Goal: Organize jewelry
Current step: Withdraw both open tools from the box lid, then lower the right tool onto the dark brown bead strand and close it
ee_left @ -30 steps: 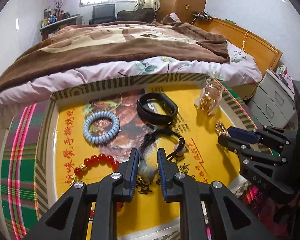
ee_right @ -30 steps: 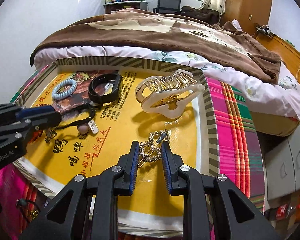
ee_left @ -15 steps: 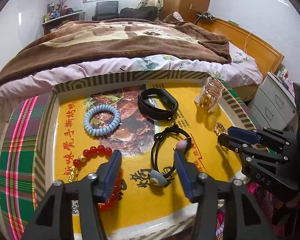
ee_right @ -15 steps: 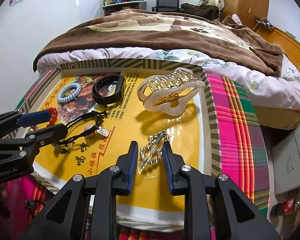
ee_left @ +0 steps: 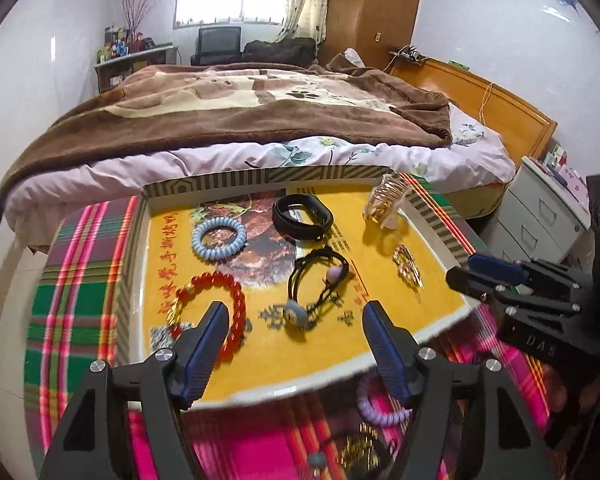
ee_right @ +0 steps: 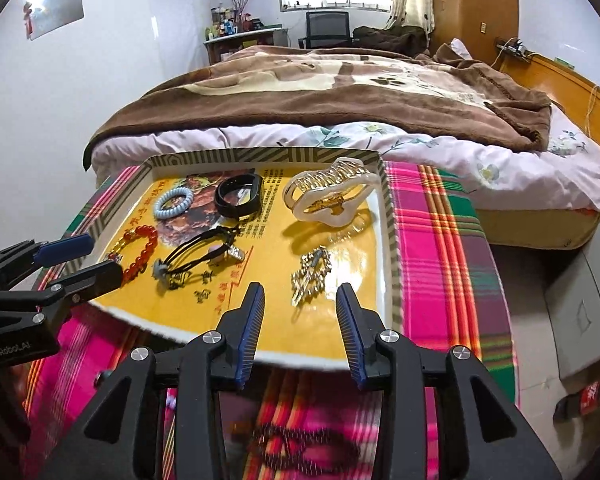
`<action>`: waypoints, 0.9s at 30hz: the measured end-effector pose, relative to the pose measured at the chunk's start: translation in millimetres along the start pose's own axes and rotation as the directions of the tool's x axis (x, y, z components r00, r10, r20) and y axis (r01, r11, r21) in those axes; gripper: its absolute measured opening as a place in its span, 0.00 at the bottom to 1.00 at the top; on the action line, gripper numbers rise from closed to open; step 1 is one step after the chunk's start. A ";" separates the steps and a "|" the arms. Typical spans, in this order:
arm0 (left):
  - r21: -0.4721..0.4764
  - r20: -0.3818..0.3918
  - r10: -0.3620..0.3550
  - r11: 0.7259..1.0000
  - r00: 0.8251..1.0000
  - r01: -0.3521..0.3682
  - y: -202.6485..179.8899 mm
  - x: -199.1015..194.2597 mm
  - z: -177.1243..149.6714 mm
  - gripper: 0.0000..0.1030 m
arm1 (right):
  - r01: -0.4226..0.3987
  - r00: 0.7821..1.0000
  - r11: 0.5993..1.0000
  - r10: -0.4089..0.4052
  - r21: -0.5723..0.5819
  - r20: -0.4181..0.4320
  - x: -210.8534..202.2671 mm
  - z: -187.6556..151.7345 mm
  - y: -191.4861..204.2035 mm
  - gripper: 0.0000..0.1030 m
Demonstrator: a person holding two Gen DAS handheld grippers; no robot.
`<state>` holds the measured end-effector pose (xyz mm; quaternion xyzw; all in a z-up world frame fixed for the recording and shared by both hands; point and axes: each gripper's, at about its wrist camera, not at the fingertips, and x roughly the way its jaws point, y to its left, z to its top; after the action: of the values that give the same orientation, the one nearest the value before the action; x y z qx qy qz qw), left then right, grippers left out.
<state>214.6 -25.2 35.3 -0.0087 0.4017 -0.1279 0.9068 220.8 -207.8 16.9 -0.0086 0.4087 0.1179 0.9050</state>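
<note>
A yellow tray [ee_left: 404, 322] [ee_right: 374, 256] on a plaid cloth holds a blue coil hair tie [ee_left: 219, 238], a black band [ee_left: 302, 220], a red bead bracelet [ee_left: 228, 300], a black cord bracelet [ee_left: 316, 280] [ee_right: 196, 256], a gold chain piece [ee_left: 408, 266] [ee_right: 310, 276] and a gold-and-white hair claw [ee_left: 386, 202] [ee_right: 330, 196]. My left gripper [ee_left: 294, 334] is open and empty above the tray's near edge, behind the cord bracelet. My right gripper [ee_right: 300, 316] is open and empty just behind the gold chain piece. Each gripper shows in the other's view.
Off the tray, on the plaid cloth [ee_left: 80, 280], lie a purple coil hair tie [ee_left: 380, 404], a gold item [ee_left: 356, 456] and a dark bead string [ee_right: 300, 448]. A bed [ee_left: 240, 120] stands behind the table; white drawers [ee_left: 540, 220] stand at right.
Both grippers opened and pulled back toward me. The left let go of the black cord bracelet; the right let go of the gold chain piece. Both pieces now lie on the tray.
</note>
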 end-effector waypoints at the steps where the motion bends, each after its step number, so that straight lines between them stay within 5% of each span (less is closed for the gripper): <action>1: 0.003 0.007 0.005 1.000 1.000 -0.005 -1.2 -6.3 -4.1 0.67 | -0.002 1.000 1.000 0.002 0.003 0.003 -3.4 -2.2 -0.1 0.37; 19: -0.096 0.036 -0.001 0.995 0.999 0.004 21.2 -64.1 -79.2 0.72 | -0.089 0.996 0.996 0.090 0.014 -0.026 -23.0 -75.3 -26.2 0.56; 27: -0.136 0.018 0.020 0.991 1.000 -0.017 30.4 -69.4 -101.4 0.73 | -0.123 0.992 0.977 0.121 -0.172 -0.025 -16.0 -82.6 6.8 0.58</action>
<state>102.6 29.6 13.5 -0.0679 0.4006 -0.0916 0.9091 148.1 -213.8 -25.7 -0.0632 0.4029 0.2081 0.8890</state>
